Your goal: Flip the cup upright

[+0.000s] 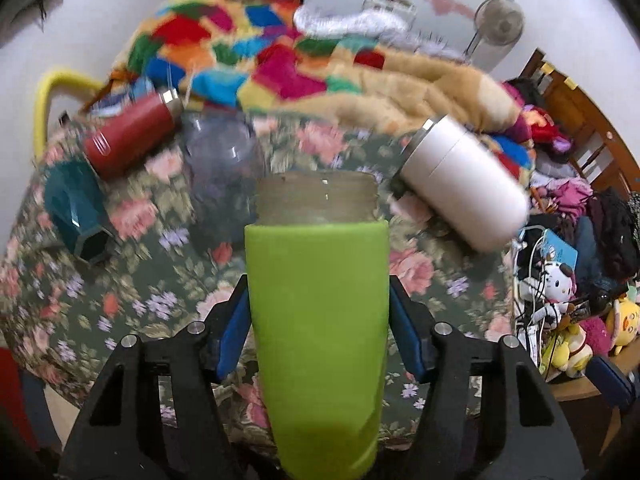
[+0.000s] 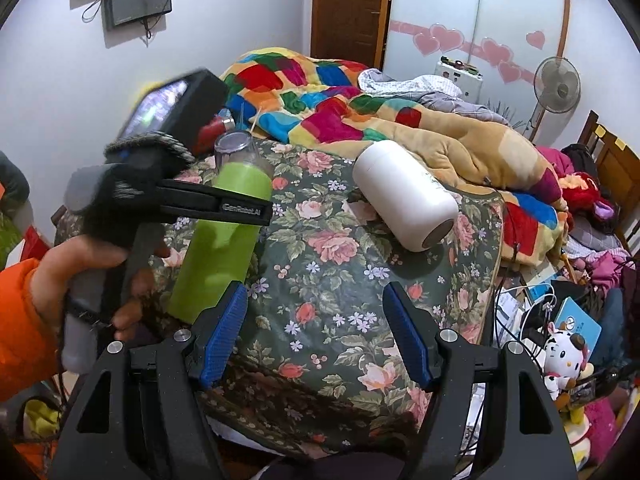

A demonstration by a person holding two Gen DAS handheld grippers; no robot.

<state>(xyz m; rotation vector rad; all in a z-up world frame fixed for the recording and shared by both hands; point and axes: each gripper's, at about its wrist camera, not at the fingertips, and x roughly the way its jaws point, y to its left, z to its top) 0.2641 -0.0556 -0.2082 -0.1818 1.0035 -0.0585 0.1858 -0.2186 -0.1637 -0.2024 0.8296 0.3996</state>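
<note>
My left gripper (image 1: 318,320) is shut on a cup with a lime green sleeve (image 1: 318,320) and a clear threaded neck, held above the floral bedspread with its mouth pointing away from the camera. In the right wrist view the same green cup (image 2: 224,236) is tilted, mouth up and away, clamped by the left gripper (image 2: 248,210). My right gripper (image 2: 314,332) is open and empty over the bedspread, to the right of the cup.
A white flask (image 1: 464,184) (image 2: 404,196) lies on its side on the floral bedspread (image 2: 332,264). A red bottle (image 1: 132,136), a clear cup (image 1: 224,156) and a teal cup (image 1: 78,216) lie at the left. A patchwork blanket (image 1: 260,52) is behind; toys and cables clutter the right.
</note>
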